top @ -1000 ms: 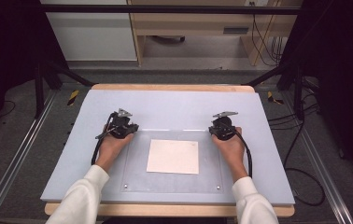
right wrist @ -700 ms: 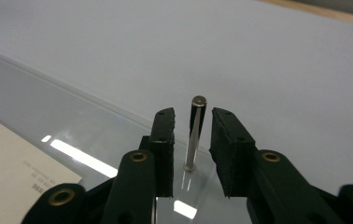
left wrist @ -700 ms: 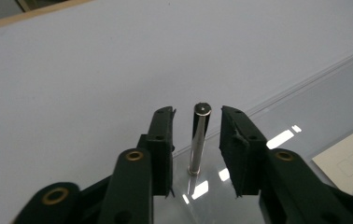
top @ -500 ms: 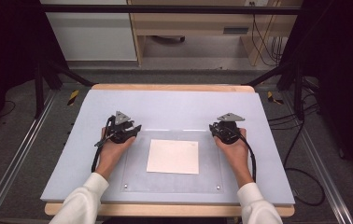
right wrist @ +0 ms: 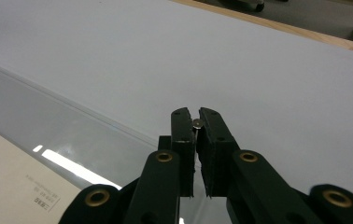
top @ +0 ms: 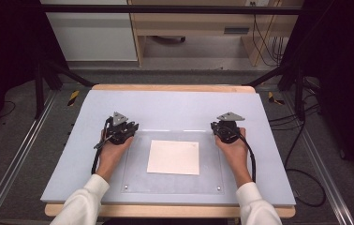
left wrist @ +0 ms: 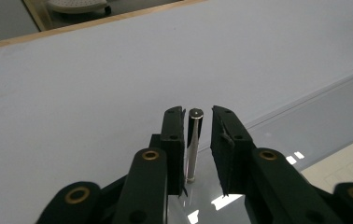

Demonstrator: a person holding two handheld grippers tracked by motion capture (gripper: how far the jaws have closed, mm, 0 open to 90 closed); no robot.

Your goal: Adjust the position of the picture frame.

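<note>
Paper (top: 173, 157) lies flat under the middle of a clear plate (top: 137, 178) on the bench (top: 175, 105), and I take that plate as my landmark. My left gripper (top: 127, 127) sits at the plate's far left corner, my left hand (top: 111, 151) behind it along the plate's left edge. In the left gripper view its jaws stand slightly apart around an upright metal pin (left wrist: 194, 142) at that corner; the pin rests against one jaw, with a gap to the other, so the grip is loose rather than clenched. My right gripper (top: 222, 129) sits at the plate's far right corner, my right hand (top: 233, 150) trailing along the plate's right edge. In the right gripper view its jaws are nearly together, pinching the small round head of a second pin (right wrist: 196, 123). A corner of the paper with small print shows beneath the plate there. A cable (top: 251, 157) runs back from the right gripper beside my wrist.
</note>
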